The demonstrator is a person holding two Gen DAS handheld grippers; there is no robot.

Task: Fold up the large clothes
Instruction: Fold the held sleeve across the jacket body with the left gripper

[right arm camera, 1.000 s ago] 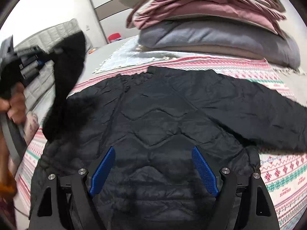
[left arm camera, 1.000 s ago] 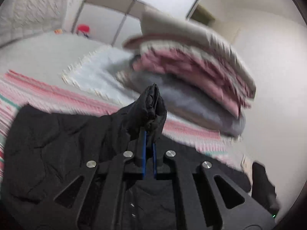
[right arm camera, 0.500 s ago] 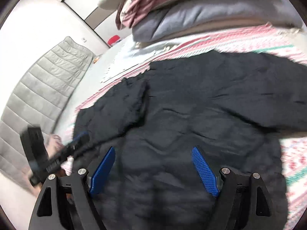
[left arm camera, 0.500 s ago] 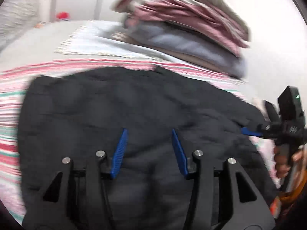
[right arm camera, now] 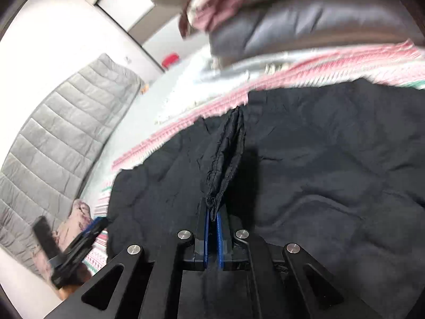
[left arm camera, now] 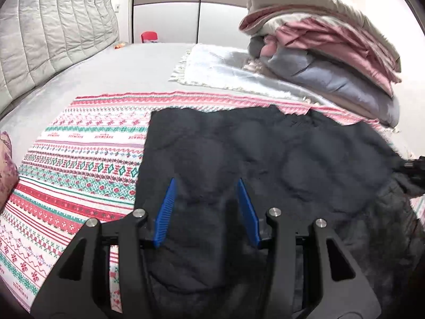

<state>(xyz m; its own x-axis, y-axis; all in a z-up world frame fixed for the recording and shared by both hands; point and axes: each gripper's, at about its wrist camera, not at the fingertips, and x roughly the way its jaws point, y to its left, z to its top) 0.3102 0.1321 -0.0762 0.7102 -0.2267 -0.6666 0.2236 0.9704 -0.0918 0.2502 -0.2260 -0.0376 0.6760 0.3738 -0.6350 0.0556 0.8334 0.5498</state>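
Observation:
A black quilted jacket [left arm camera: 265,154] lies spread on a striped patterned blanket [left arm camera: 79,159] on the bed. My left gripper [left arm camera: 207,207] is open and empty, low over the jacket's near left part. My right gripper [right arm camera: 211,223] is shut on a bunched fold of the jacket [right arm camera: 225,154] and lifts it off the jacket's body [right arm camera: 332,159]. The right gripper shows at the right edge of the left wrist view [left arm camera: 414,167]. The left gripper shows at the lower left of the right wrist view [right arm camera: 87,228].
A tall stack of folded bedding [left arm camera: 332,61] sits at the back right beside a white fringed throw [left arm camera: 225,71]. A grey padded headboard [left arm camera: 47,34] runs along the left. A pinkish cushion [left arm camera: 6,164] lies at the left edge. Wardrobe doors [left arm camera: 186,8] stand behind.
My left gripper let go of the jacket fold, opened and settled low over the left side. My right gripper, open before, has shut on a fold of the jacket and raised it.

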